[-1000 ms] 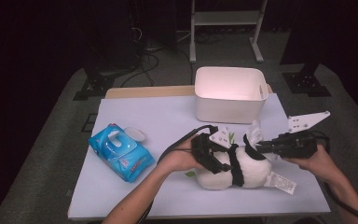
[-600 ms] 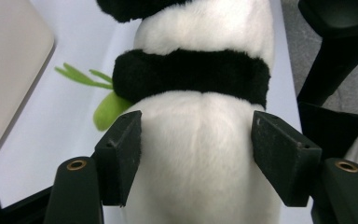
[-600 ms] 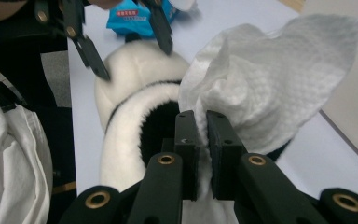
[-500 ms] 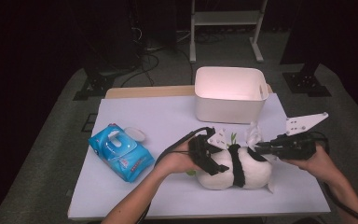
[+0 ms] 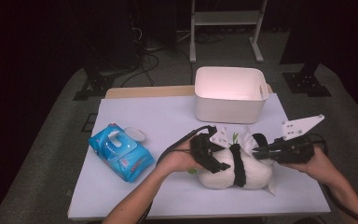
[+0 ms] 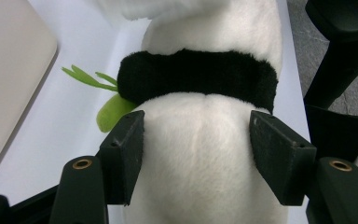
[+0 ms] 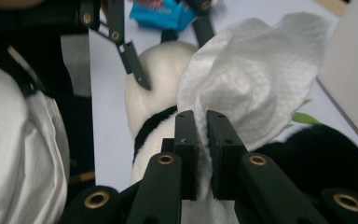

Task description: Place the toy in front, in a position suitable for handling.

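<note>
Dark room, black stands and cables behind; a pale table carries a white bin at the far side and a blue pack of wipes toward the left. Near the front edge lies a plush panda on its side, long axis running left to right across the table, head end toward the person's right. Left gripper straddles the panda's rump end, jaws set on either flank of the white body; in the left gripper view the pads touch the fur with little dent, so a light clamp, holding it steady. Right gripper comes in from the right, jaws pinched together on a white wipe which bunches above the tips and drapes over the panda's head end, just beside a black ear. Wipe sits directly ahead of the right jaws, touching the plush. Judgement: wiping the toy is in hand; the next stroke likely runs along the body's long axis toward the left gripper, which is the nearer brace.
</note>
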{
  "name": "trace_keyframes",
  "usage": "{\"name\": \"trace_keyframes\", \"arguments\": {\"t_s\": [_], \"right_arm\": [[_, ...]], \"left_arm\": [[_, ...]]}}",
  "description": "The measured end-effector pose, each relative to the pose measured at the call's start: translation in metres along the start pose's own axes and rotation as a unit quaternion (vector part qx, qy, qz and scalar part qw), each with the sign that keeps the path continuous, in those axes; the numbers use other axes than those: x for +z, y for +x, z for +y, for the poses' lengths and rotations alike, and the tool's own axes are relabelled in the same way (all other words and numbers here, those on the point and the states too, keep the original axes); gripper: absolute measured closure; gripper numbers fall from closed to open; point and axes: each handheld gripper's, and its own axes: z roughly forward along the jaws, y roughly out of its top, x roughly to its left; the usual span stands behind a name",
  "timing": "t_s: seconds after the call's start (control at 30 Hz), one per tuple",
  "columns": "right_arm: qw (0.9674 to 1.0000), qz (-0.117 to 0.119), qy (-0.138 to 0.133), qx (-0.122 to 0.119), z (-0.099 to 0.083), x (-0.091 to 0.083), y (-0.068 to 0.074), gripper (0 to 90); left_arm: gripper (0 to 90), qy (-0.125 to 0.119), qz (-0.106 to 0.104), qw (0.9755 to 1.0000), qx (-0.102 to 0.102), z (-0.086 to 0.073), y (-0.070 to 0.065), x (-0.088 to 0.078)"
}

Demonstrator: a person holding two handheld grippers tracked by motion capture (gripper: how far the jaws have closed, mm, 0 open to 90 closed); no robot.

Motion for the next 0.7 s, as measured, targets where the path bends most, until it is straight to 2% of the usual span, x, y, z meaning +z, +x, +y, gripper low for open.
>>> {"name": "trace_keyframes", "arguments": {"t_s": [0.07,0.2,0.5,0.7], "right_arm": [[0.9998,-0.001,0.014,-0.012,0.004,0.005,0.003,81.5],[0.9999,0.006,0.012,-0.010,0.007,0.002,0.003,76.4],[0.9995,0.010,0.017,-0.025,0.017,0.002,0.007,65.7],[0.9984,-0.002,0.034,-0.045,0.030,0.018,0.007,61.6]], "left_arm": [[36.5,0.001,0.000,1.0000,0.000,0.000,0.000,0.000],[36.5,0.000,-0.001,1.0000,0.001,0.000,0.000,-0.001],[37.1,-0.003,0.000,1.0000,0.005,0.000,-0.001,-0.001],[37.8,-0.001,0.001,0.9999,0.013,0.001,-0.003,-0.001]]}}
